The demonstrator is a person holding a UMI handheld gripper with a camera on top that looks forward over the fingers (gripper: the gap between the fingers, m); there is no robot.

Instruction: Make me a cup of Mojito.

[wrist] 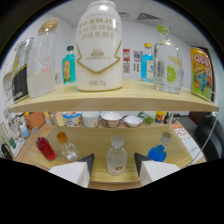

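The gripper (114, 167) is nearest, with its two fingers spread wide and holding nothing. A small clear bottle (115, 156) stands on the lower shelf (100, 137), between the fingertips but a bit beyond them, with a gap on each side. Near the left end of that shelf are a red bottle (45, 148) and a little bottle with an orange top (64, 145). A blue bottle (158, 151) sits toward the right end.

On the upper shelf (125, 97) a big white bottle (99, 47) stands in the middle, close to the front edge.

The small clear bottle looks smooth and tall. If the fingers close too high or bump it first, it could tip over. If one finger swings wide, it could knock the blue bottle down too.
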